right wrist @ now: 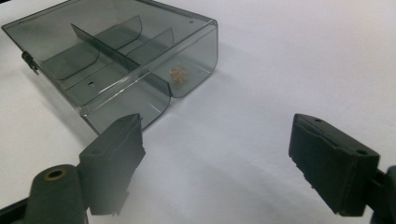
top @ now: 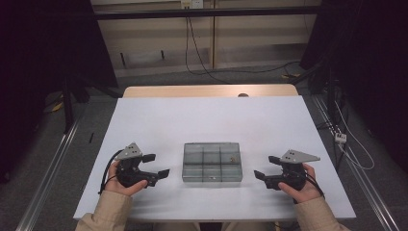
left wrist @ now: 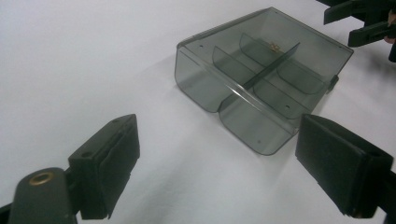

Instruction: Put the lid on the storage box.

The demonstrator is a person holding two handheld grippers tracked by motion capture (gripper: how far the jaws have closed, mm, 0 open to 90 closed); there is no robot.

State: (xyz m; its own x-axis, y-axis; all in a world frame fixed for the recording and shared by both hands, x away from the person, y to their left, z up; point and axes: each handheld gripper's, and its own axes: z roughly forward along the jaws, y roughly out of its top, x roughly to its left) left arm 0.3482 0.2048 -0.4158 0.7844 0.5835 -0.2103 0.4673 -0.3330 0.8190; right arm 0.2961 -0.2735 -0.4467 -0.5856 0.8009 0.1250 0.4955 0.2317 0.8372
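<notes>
Compartment box sits mid-desk, untouched; left hand-held gripper at its nine o'clock, right hand-held gripper at three, both spread wide and empty: best to close in evenly on opposite walls

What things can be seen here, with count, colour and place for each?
box: one, smoky clear plastic with six compartments, lid shut, middle of the table between the two grippers
small item: one, tan, inside a corner compartment of the box; too small to tell what it is
table: one, white top, box and hands on its near half
cables: several, black, on the floor behind the table
left gripper: one, black with grey plate, left of the box, fingers open, nothing between them
right gripper: one, black with grey plate, right of the box, fingers open, nothing between them
sleeves: two, beige, bottom edge
</notes>
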